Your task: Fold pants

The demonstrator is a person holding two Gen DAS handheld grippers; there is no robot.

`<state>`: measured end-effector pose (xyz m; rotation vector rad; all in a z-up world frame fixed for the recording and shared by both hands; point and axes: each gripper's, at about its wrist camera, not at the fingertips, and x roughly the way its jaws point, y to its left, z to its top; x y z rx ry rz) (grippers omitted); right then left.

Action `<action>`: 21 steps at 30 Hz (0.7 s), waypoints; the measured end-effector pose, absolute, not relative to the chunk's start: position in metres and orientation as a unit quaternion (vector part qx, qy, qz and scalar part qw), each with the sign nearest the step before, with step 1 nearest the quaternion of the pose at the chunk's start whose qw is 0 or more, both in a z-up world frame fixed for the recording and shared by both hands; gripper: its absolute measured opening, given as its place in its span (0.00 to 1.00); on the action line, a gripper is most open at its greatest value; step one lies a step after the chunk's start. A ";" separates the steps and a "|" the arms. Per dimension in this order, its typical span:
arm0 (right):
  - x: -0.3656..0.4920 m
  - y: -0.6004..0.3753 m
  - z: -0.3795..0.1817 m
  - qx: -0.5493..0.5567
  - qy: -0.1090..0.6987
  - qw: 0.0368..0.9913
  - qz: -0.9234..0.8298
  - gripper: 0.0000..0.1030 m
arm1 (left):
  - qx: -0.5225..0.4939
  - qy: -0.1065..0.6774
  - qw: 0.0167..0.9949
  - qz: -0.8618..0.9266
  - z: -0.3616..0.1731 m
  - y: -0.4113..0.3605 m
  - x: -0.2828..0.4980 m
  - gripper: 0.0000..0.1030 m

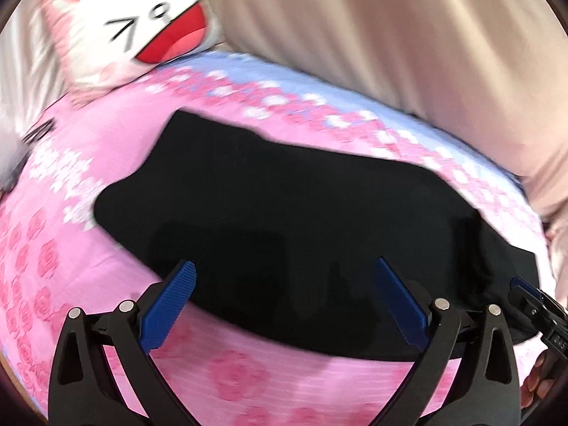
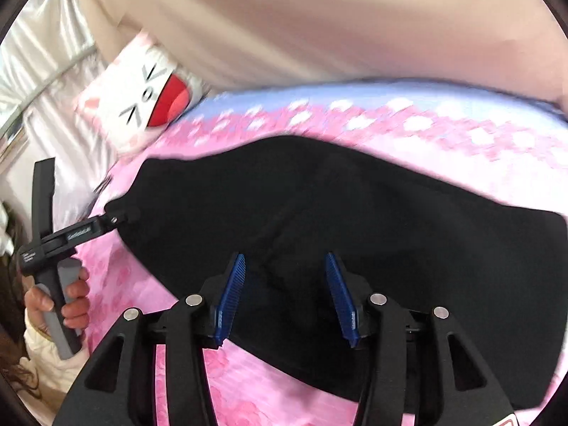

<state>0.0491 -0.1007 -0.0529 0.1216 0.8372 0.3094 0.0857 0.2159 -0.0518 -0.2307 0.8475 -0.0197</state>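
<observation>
Black pants [image 1: 284,206] lie flat across a pink flowered bedsheet [image 1: 230,376], long side left to right; they also show in the right wrist view [image 2: 355,206]. My left gripper [image 1: 284,266] is open, its blue pads [image 1: 167,305] wide apart, hovering over the near edge of the pants with nothing between them. My right gripper [image 2: 285,259] is open and empty over the near edge of the pants. In the right wrist view the left gripper [image 2: 117,218] sits at the pants' left end. The right gripper's tip [image 1: 525,291] shows at the right edge of the left wrist view.
A white cat-face pillow [image 1: 142,25] with a red mouth lies at the far left of the bed; it also shows in the right wrist view [image 2: 149,103]. A beige curtain or cover [image 1: 390,35] hangs behind the bed. The sheet has a blue band [image 2: 355,99] along its far side.
</observation>
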 end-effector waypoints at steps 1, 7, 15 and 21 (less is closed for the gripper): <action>0.044 -0.117 -0.046 0.058 0.400 0.908 0.107 0.43 | -0.104 0.406 0.908 -0.022 -0.046 0.206 0.087 0.95; 0.013 -0.210 -0.031 0.077 0.386 0.915 -0.090 0.43 | 0.006 0.373 0.924 -0.083 -0.018 0.100 0.094 0.95; 0.019 -0.223 -0.073 0.048 0.417 0.905 -0.069 0.43 | 0.081 0.405 0.909 -0.051 -0.056 0.007 0.124 0.95; 0.014 -0.227 -0.069 0.078 0.400 0.912 -0.045 0.45 | 0.019 0.448 0.892 -0.054 -0.083 0.040 0.128 0.96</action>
